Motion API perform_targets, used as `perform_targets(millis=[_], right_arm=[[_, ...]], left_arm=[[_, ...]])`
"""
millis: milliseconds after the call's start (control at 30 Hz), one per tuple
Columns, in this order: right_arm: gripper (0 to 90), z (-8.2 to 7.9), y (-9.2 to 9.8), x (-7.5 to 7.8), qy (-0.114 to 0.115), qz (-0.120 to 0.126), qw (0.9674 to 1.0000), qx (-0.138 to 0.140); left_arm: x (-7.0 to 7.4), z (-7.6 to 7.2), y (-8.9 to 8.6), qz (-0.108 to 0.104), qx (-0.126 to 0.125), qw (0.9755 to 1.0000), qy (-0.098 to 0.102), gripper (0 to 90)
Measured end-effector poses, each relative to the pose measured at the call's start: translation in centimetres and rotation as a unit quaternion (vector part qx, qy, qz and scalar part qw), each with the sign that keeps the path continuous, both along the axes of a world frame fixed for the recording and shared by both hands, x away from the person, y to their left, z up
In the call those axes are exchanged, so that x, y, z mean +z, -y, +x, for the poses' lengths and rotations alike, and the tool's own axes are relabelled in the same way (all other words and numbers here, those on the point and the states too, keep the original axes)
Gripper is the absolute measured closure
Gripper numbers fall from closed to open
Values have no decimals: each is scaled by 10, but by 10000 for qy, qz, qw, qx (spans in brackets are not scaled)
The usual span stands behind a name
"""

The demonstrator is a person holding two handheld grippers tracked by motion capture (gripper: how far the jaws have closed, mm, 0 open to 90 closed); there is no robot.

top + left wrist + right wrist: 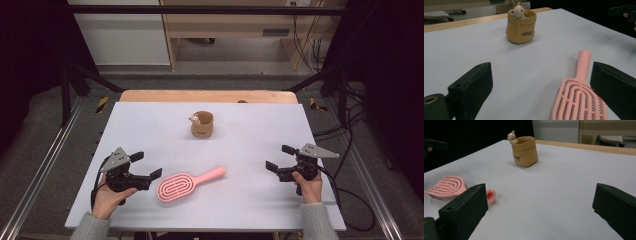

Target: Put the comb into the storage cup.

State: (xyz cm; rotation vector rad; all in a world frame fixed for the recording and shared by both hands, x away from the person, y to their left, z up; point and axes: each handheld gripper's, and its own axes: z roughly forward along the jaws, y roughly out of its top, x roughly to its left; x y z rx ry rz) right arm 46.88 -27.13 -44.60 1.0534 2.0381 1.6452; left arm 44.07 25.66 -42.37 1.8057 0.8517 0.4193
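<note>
A pink hairbrush point(187, 183) lies flat on the white table point(250, 125), head toward the front left, handle pointing right and back. A tan bag-shaped cup with a small bear on its rim point(202, 124) stands upright behind it, mid-table. My left gripper point(146, 165) rests open at the front left, its near jaw just beside the brush head point(579, 100). The cup point(521, 26) stands far ahead of it. My right gripper point(280, 157) is open at the front right, empty, with the brush point(447, 187) to its left and the cup point(524, 150) beyond.
The table's wooden back edge point(207, 96) runs behind the white sheet. Metal frame rails point(45, 160) flank the table, and cables point(350, 195) trail off at the right. Bare tabletop lies between the brush and the right gripper.
</note>
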Motion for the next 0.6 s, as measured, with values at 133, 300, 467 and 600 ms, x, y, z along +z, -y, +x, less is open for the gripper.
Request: perform_targets(millis=[133,300,467,600], right_arm=[[6,0,0,0,-1,-9,10000,2],[6,0,0,0,0,-9,10000,-1],[6,0,0,0,-2,-7,10000,3],[6,0,0,0,-5,-12,10000,3]], left_arm=[[1,-1,7,23,-35,10000,-73,70],[1,-3,14,125,-95,9998,-100,121],[1,-6,20,174,-112,9997,-140,273],[2,-9,24,208,-218,9993,-232,379]])
